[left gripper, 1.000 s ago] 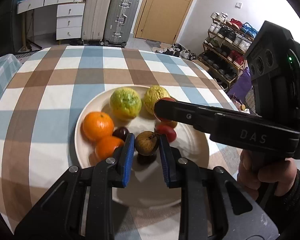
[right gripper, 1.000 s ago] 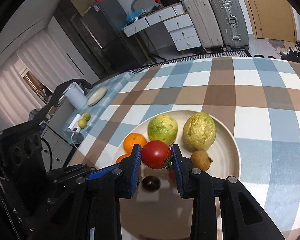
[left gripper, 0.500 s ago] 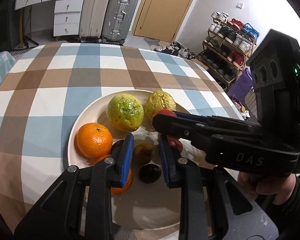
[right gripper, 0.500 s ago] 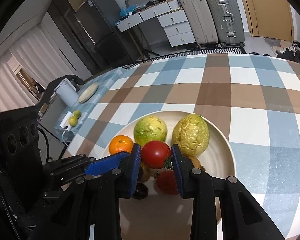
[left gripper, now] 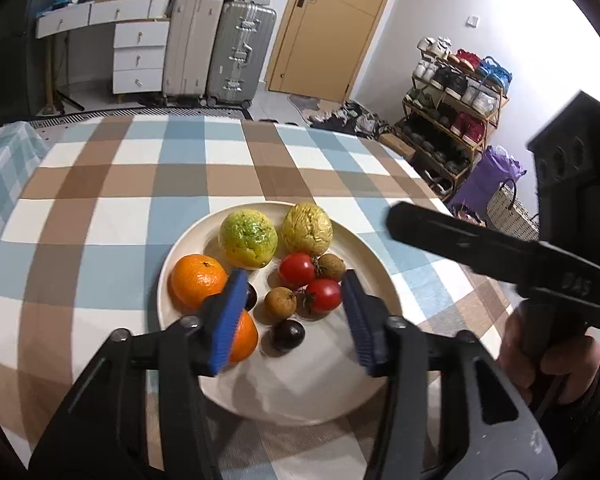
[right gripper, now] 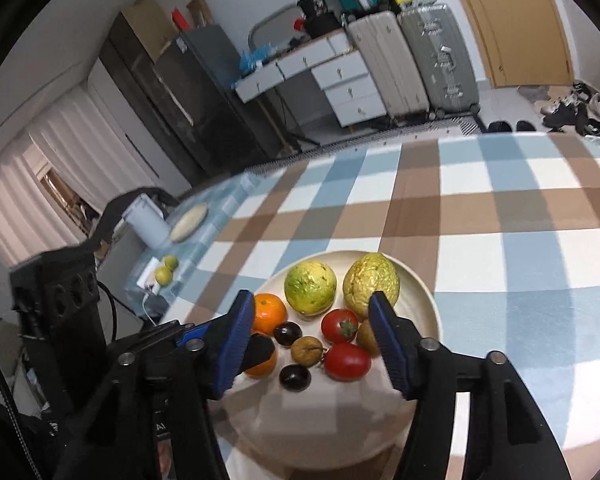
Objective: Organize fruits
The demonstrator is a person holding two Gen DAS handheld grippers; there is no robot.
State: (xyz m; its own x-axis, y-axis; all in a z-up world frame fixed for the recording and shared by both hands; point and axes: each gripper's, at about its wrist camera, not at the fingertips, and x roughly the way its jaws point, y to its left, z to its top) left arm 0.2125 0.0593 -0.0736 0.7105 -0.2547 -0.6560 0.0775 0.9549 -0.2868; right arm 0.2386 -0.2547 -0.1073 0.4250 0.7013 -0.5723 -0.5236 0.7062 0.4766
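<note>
In the left wrist view, the left gripper [left gripper: 294, 320] hangs over the cream plate [left gripper: 374, 258], jaws opening and pinching nothing, all fruit lying on the plate. In the right wrist view, the right gripper [right gripper: 314, 342] likewise spreads empty above two tomatoes [right gripper: 339, 325].

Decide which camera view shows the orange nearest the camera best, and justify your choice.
Neither view shows it whole, but the left wrist view is better: the nearer orange shows a broad lit patch beside that gripper's blue pad. In the right wrist view the same orange is only a sliver, hidden by the right gripper's pad and the left gripper's fingertip.
</note>
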